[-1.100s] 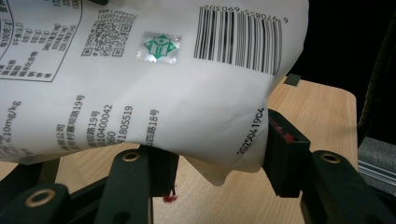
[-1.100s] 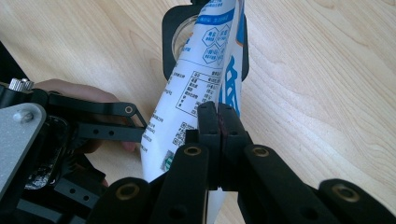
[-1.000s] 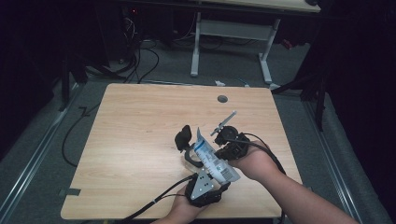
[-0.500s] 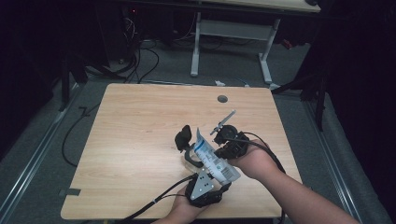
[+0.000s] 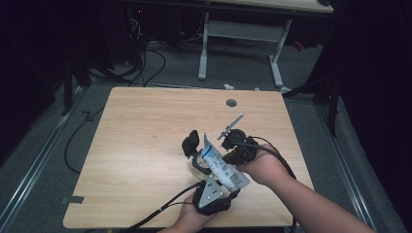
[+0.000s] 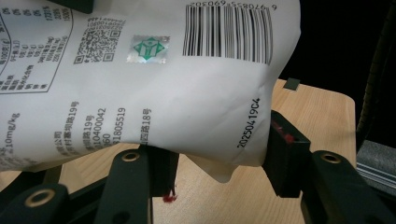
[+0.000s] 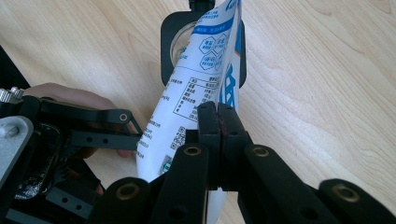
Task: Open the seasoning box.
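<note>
White printed pouch [image 5: 221,165] held above the wooden counter [image 5: 145,141], unmoved over the last second: left claw [image 6: 217,161] stands open around its lower corner, right claw [image 7: 218,135] is clamped tight on its edge, so handover remains incomplete.

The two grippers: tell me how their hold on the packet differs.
The right gripper has its jaws pressed together, pinching the packet by a thin edge. The left gripper has its jaws spread wide, the packet's bulging lower end sitting between them. In the high view the left gripper sits nearer the person than the right one. Both meet the same white printed packet above the table.
</note>
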